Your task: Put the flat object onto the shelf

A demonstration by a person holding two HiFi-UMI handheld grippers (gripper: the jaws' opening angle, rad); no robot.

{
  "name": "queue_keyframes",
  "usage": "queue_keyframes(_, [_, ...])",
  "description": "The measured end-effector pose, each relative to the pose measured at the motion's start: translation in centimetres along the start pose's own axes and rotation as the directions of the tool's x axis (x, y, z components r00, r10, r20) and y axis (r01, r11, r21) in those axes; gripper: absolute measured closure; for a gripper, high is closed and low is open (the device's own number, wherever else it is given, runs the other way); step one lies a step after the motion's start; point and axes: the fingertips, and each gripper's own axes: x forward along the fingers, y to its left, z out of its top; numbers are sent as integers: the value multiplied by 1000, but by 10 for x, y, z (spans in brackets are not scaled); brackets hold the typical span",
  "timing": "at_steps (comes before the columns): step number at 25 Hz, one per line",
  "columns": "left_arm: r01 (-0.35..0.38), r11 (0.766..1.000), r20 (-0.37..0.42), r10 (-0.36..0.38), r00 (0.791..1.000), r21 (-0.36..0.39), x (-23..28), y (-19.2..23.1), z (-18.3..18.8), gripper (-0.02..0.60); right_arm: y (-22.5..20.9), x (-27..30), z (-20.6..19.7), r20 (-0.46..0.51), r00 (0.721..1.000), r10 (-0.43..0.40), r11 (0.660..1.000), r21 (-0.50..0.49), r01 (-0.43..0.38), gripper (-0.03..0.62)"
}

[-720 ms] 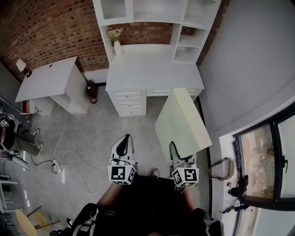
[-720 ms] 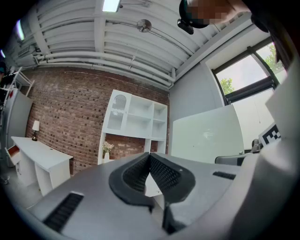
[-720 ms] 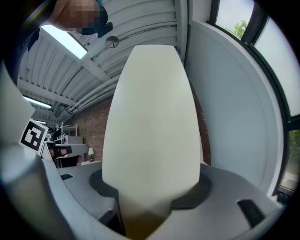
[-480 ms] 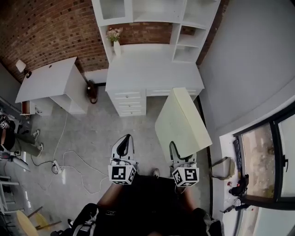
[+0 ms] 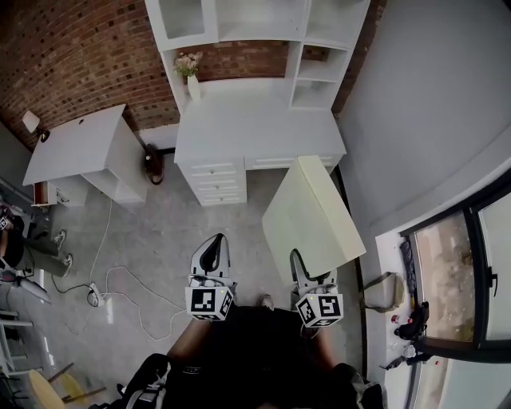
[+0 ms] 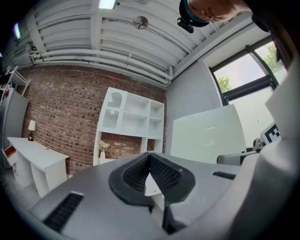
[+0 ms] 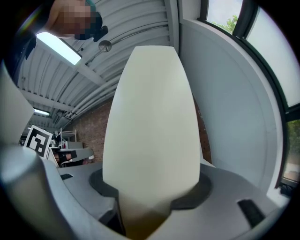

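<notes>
- While the right gripper (image 5: 302, 268) carries the board (image 5: 311, 216), its jaws are clamped on the near short edge. The whole cream sheet reaches out ahead of them, with nothing under it.
- That much overhang likely wants to sag or twist, so a firm wrist and a slow walk should serve best.
- Ahead of the jaw tips, and well beyond the board's far edge, stands the shelf unit (image 5: 255, 24) above the white desk (image 5: 255, 128). The gap has to be closed before any placing.
- The board's long axis runs straight out from the right jaws, away from the person, with the far end aimed toward the right side of the shelf unit.
- Its broad face is tilted, not level, and shows from above in the head view.
- I judge it should be levelled just before the far edge goes into an opening, then slid in along its length.
- The left gripper (image 5: 211, 254) hangs just beside the right one with its jaws together and nothing between them. The board sits off to their right, untouched, and this gripper could steady its side edge.
</notes>
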Motion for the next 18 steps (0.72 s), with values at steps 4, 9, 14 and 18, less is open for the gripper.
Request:
queue_keyframes(4, [-1, 1000, -6, 1, 1000, -7, 11, -19, -3, 572, -22, -6, -3, -14, 1000, 4, 1000, 0, -4, 310])
queue_keyframes(9, [-26, 1000, -5, 26, 1000, 2, 29, -35, -3, 572, -52, -3, -4, -28, 999, 28, 1000, 11, -28, 310])
queue_keyframes(14, [-71, 997, 6, 71, 997, 25, 47, -34, -3, 572, -69, 19, -5, -27, 997, 78, 997, 6, -78, 310])
queue_keyframes(18, [-79, 997, -3, 79, 997, 13, 70, -24, -10, 572, -73, 40, -12, -49, 995, 89, 996, 10, -89, 310])
